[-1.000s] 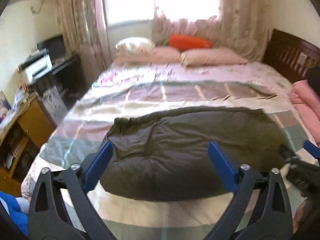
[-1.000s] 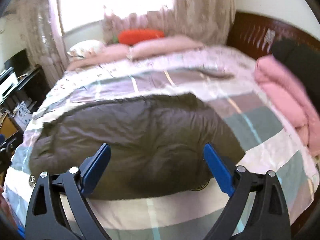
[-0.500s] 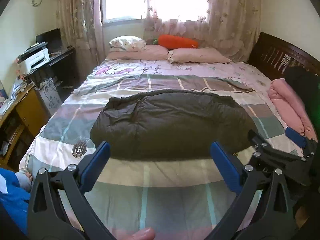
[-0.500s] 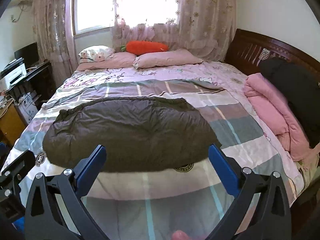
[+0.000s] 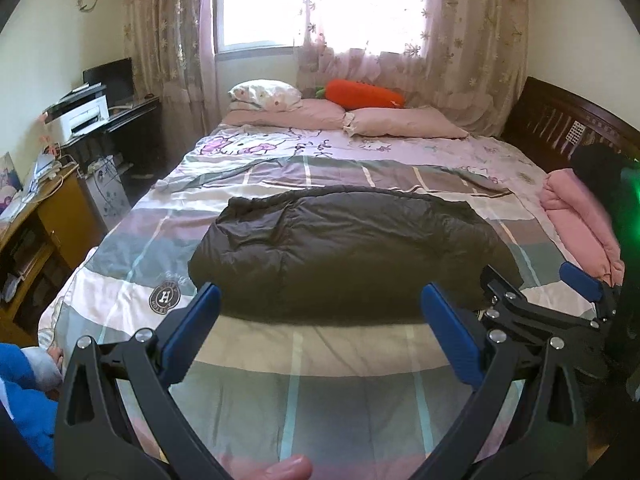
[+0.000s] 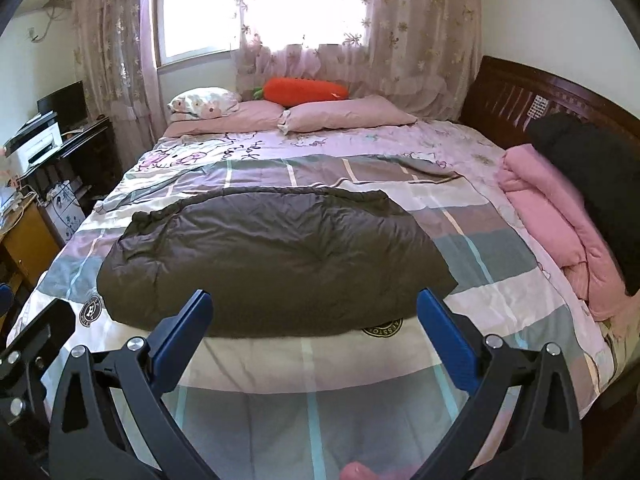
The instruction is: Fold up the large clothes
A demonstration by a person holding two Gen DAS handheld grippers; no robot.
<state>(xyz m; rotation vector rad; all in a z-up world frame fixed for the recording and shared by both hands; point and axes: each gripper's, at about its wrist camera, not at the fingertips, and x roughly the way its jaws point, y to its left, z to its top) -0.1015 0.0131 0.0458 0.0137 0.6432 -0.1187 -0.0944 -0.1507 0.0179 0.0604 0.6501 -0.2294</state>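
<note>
Both hand-held grippers, left (image 5: 320, 332) and right (image 6: 314, 330), hang wide open and empty above the bed (image 5: 340, 392). The dark coat (image 5: 344, 256) lies folded there; next probably another fold, gripping an edge.

The bed (image 6: 520, 364) wears a plaid quilt cover (image 6: 472, 248). A dark grey padded coat (image 6: 276, 268) lies folded across its middle. Pink pillows (image 6: 344, 118) and a carrot plush (image 6: 304, 90) sit at the far end, a folded pink blanket (image 6: 552, 216) along the right edge.
</note>
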